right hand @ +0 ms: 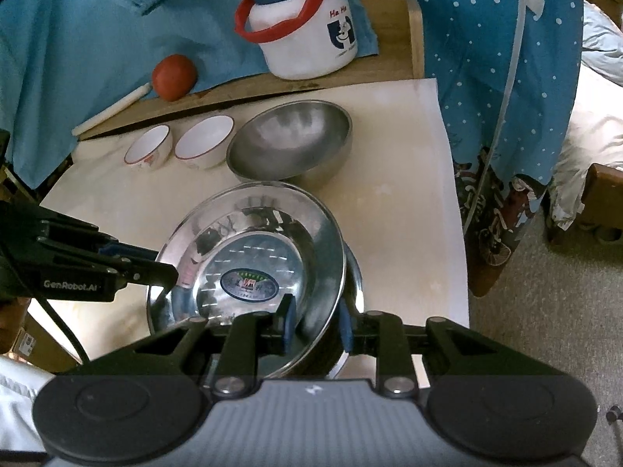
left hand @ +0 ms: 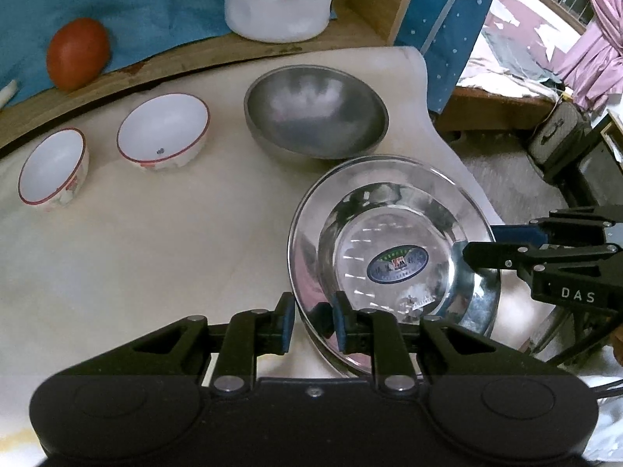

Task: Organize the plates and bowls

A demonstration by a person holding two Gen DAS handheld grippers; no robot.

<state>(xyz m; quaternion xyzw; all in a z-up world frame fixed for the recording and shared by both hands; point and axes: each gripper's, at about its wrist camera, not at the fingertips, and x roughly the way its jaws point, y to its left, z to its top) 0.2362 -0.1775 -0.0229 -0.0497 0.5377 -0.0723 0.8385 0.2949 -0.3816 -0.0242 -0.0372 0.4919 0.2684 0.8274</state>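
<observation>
Left gripper (left hand: 311,325) and right gripper (right hand: 317,325) straddle the steel plate's (left hand: 389,202) opposite rims, pads slightly apart. Placing step; next, withdraw cleanly from plate.

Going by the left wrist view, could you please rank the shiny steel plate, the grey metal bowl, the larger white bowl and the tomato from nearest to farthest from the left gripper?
1. Shiny steel plate: its rim sits between the left gripper pads.
2. Grey metal bowl: just beyond the plate.
3. Larger white bowl: farther left.
4. Tomato: far left, on the wooden ledge.
</observation>
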